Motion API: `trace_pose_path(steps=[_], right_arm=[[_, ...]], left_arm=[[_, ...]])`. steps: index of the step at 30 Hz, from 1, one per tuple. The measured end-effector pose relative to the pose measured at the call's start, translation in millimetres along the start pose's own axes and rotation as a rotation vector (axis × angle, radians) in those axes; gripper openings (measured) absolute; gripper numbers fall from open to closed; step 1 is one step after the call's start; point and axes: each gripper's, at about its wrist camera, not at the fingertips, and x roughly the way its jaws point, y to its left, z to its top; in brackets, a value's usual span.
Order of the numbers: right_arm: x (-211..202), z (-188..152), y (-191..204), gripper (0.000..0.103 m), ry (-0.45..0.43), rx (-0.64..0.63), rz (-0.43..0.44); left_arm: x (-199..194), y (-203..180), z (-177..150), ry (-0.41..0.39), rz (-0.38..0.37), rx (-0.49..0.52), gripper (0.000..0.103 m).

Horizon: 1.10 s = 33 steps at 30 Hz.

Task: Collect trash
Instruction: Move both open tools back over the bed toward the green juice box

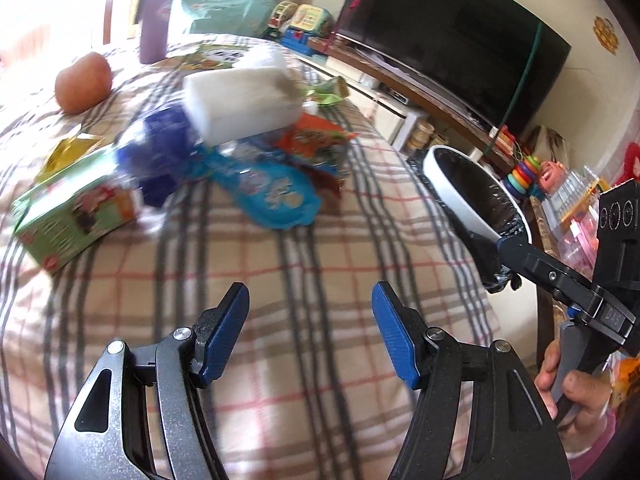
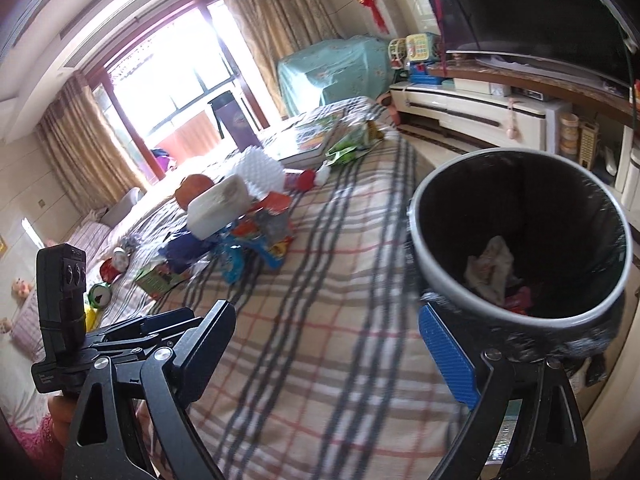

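Note:
Trash lies heaped on the plaid bed cover (image 1: 280, 300): a white foam block (image 1: 244, 96), a blue wrapper (image 1: 276, 196), an orange wrapper (image 1: 312, 136), a green carton (image 1: 72, 216) and a yellow wrapper (image 1: 72, 152). My left gripper (image 1: 310, 320) hangs open over bare cover, short of the heap, with nothing between its pads. The black-lined bin (image 2: 420, 240) rides against the outer side of my right gripper's (image 2: 332, 344) right finger and holds crumpled paper (image 2: 492, 268). The right jaws stand apart with only the bed between them. How the bin hangs there is hidden.
A round orange fruit (image 1: 82, 82) and a purple flask (image 1: 154, 16) stand behind the heap. The bed's edge drops off at the right towards a TV (image 1: 452, 32) on a low cabinet (image 2: 480, 112) with toys. A hand (image 1: 568, 388) holds the right gripper's handle.

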Motion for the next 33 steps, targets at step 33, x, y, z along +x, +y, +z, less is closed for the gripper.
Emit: trace_pose_path(steps=[33], right_arm=[[81, 3, 78, 0.094, 0.11, -0.09, 0.091]], left_arm=[[-47, 127, -10, -0.059, 0.217, -0.155, 0.075]])
